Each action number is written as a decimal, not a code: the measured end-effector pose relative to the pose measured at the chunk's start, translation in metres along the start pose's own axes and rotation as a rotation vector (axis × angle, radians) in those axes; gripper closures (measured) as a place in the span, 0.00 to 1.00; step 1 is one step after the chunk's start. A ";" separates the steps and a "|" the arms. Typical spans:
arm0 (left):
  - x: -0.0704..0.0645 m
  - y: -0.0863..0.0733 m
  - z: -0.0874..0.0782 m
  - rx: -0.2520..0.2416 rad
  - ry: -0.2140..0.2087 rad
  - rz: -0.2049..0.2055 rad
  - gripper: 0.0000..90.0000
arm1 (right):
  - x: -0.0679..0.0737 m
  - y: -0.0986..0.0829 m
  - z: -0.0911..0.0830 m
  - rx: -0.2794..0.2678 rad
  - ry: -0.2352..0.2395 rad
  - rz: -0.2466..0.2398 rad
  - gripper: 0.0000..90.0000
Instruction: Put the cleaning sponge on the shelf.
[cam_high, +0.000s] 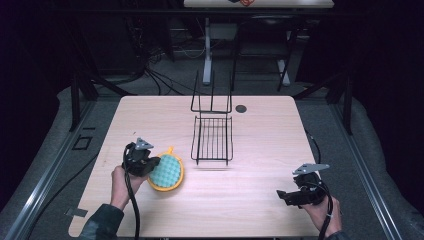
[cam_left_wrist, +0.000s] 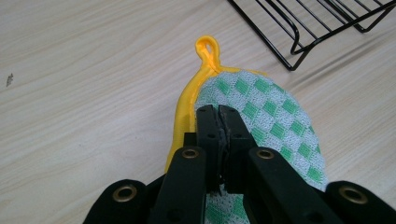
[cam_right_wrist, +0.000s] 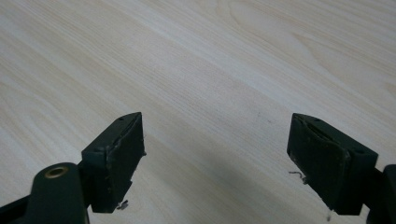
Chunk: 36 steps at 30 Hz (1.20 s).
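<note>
The left gripper (cam_left_wrist: 219, 116) pinches tight on the round green-checked potholder (cam_high: 165, 171), which sits just left of the black wire rack (cam_high: 212, 138). Far right of the rack, the right gripper (cam_right_wrist: 217, 161) gapes wide, holding nothing.

No writing, label, brand, number or sign can be read anywhere in these views; the table (cam_high: 250, 200), the pot holder (cam_left_wrist: 261, 107) and the wire rack (cam_high: 212, 137) carry no legible marks
</note>
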<state>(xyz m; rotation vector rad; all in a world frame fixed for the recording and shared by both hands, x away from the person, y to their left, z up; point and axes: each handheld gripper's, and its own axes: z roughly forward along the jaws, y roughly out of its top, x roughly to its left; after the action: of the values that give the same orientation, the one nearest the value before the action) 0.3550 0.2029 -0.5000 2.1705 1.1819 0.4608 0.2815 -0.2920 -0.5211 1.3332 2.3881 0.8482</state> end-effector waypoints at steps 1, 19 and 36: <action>0.000 0.000 -0.001 -0.002 0.001 0.001 0.98 | 0.000 0.000 0.000 0.006 0.001 0.002 0.21; -0.001 0.005 -0.015 -0.041 -0.013 -0.001 0.98 | 0.000 -0.001 0.003 0.033 -0.008 -0.010 0.17; -0.002 0.011 -0.028 -0.073 -0.027 -0.004 0.98 | 0.000 -0.001 0.005 0.052 -0.003 -0.026 0.15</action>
<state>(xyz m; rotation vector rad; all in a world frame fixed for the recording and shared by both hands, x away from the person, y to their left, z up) 0.3450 0.2061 -0.4723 2.1054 1.1371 0.4646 0.2837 -0.2903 -0.5258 1.3191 2.4355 0.7816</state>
